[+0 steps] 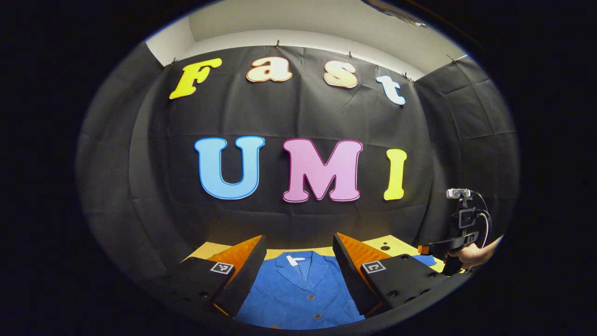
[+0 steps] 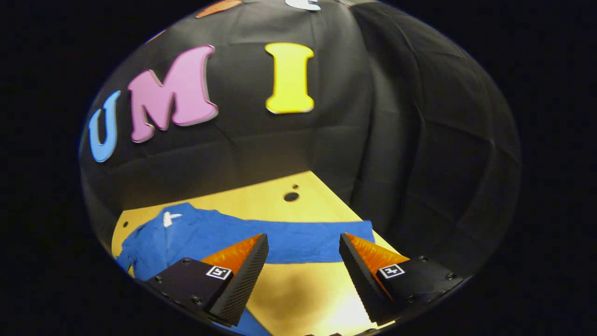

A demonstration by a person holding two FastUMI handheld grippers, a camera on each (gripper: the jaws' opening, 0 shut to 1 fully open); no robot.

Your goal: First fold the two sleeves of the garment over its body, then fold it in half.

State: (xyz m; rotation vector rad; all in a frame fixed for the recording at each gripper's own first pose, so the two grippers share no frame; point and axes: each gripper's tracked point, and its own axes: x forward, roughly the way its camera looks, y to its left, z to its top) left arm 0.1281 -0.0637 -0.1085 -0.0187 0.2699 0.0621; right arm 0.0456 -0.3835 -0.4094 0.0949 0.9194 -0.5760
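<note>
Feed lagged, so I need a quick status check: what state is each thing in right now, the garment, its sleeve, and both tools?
Blue garment: lying flat on the table, front up, buttoned, unfolded.
Sleeve: stretched straight out sideways on the yellow table, not yet folded over the body.
Left tool: open, above the garment's chest, holding nothing.
Right tool: open, over the outstretched sleeve, holding nothing.

Blue garment (image 1: 298, 289), a button-front jacket with lapel collar and white neck label (image 1: 295, 260), lies flat and face up on the yellow tabletop (image 2: 280, 289), collar toward the booth wall. Front closed, dark buttons down the middle. One sleeve (image 2: 322, 242) stretched straight out sideways, unfolded, flat on the tabletop.
</note>
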